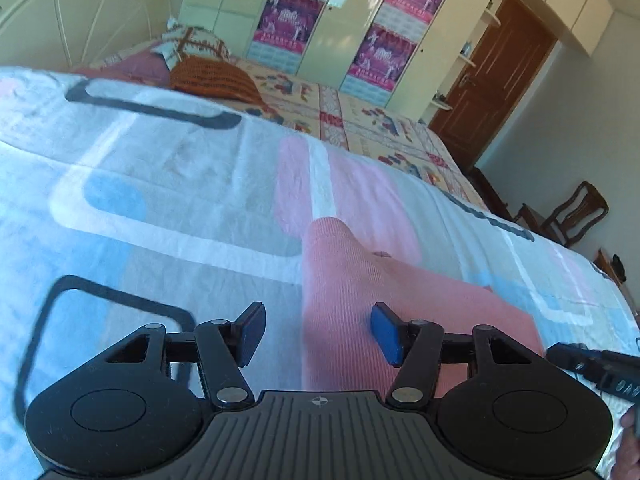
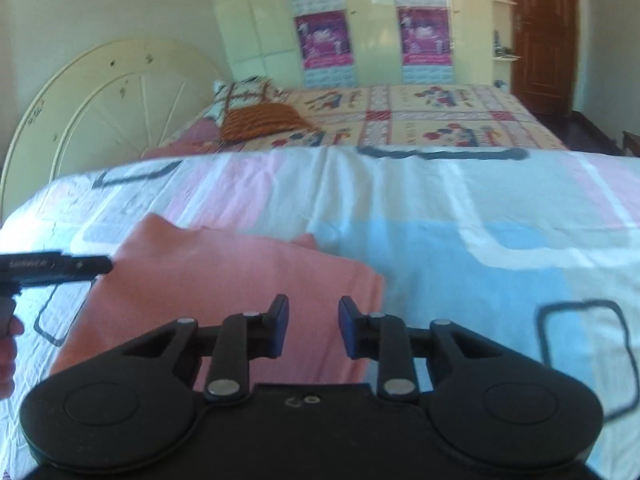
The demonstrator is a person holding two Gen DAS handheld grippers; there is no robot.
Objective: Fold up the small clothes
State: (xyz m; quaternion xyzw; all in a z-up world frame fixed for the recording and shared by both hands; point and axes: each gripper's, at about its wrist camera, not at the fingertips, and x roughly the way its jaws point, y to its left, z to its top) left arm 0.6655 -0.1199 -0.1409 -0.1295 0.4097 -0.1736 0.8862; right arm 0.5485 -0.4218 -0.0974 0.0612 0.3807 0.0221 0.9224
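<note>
A pink ribbed garment [image 1: 360,288] [image 2: 224,268] lies flat on the bed's sheet [image 1: 180,160] [image 2: 440,208], which is patterned in white, blue and pink. My left gripper [image 1: 318,320] hovers open over the garment's left edge, with one blue pad above the sheet and the other above pink cloth. My right gripper [image 2: 313,312] stands open with a narrower gap above the garment's near right part, and its pads press on nothing. In the right wrist view, the left gripper's black finger [image 2: 80,266] reaches in from the left to the garment's edge.
An orange knitted cushion [image 1: 212,76] [image 2: 260,122] and a checked pillow lie near the cream headboard [image 2: 100,100]. Behind the bed stand wardrobes with pink posters [image 1: 376,52] and a brown door [image 1: 500,68]. A wooden chair [image 1: 576,212] stands at the right. A person's hand [image 2: 8,344] shows at the left edge.
</note>
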